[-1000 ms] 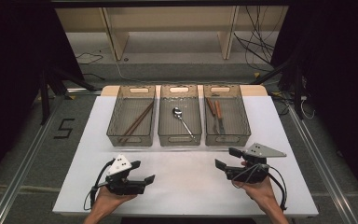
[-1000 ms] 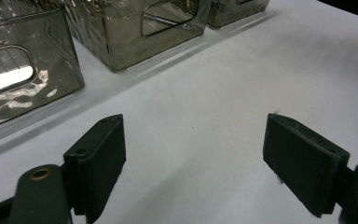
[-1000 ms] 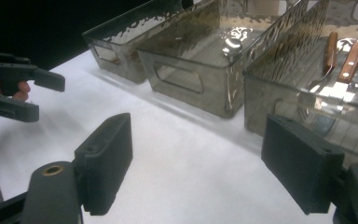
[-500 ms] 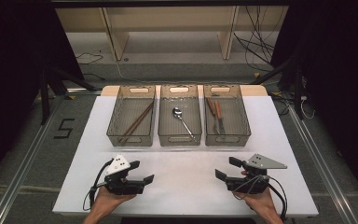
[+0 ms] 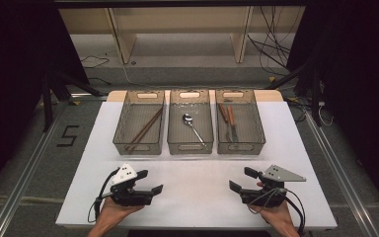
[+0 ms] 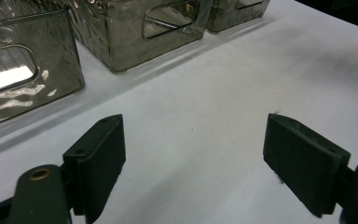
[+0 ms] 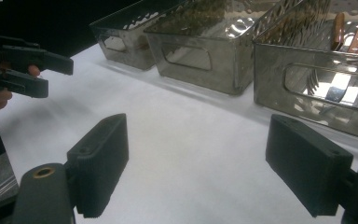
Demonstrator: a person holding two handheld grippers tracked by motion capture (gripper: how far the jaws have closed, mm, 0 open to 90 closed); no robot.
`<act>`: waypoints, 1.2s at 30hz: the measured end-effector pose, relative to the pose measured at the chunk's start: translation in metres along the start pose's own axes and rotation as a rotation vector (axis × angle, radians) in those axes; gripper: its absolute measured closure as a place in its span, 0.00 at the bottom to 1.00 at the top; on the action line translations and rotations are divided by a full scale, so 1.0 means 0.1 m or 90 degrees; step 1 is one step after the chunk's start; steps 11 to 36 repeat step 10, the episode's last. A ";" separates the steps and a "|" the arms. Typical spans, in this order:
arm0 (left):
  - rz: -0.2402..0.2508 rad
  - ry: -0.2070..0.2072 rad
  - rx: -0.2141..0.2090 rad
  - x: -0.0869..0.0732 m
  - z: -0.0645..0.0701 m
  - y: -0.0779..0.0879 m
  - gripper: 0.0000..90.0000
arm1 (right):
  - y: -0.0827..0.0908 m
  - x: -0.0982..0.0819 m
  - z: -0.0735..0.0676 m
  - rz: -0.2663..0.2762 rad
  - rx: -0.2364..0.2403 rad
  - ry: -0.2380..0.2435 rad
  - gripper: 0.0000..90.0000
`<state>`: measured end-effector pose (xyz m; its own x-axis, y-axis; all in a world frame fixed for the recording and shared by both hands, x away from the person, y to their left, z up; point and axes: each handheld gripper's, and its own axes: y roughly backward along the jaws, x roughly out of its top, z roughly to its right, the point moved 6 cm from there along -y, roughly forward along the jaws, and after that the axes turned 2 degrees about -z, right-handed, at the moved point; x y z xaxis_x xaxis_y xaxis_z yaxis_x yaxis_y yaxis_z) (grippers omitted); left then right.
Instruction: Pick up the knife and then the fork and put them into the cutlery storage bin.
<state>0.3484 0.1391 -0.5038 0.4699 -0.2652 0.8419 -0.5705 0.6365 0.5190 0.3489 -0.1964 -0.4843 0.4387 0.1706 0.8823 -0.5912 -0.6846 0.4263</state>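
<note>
Left hand-held gripper [image 5: 150, 183]: we hold it agape, empty.
Right hand-held gripper [image 5: 240, 181]: same.
Bins [image 5: 190, 148]: cutlery sorted inside.
Surface [image 5: 197, 187]: bare; we judge nothing left.

A: Far half of the desk [image 5: 197, 197]?
B: Three bins in a row, side by side. Left bin [image 5: 139, 122] has chopsticks [image 5: 143, 129] lying slantwise in it. Middle bin [image 5: 191, 121] has a spoon [image 5: 193, 128], bowl end toward the far side. Right bin [image 5: 239, 121] has cutlery [image 5: 228, 120] along its left part.
A: Near half?
B: Left gripper [image 5: 149, 182] near the front edge, in front of the left bin, pointing right. Right gripper [image 5: 242, 179] near the front edge, in front of the right bin, pointing left. Well apart, bare desk between them.
A: Behind the desk?
B: A shelf unit [image 5: 177, 29] on the floor, cables [image 5: 271, 49] to its right.
</note>
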 end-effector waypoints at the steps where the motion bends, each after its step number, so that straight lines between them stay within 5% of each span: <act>1: 0.000 0.000 -0.001 0.00 0.00 0.00 0.23 | 0.00 0.00 0.00 0.000 0.000 0.001 0.24; 36: -0.001 0.001 0.002 0.00 -0.01 0.00 0.23 | -0.01 -0.01 0.00 -0.002 0.000 0.004 0.24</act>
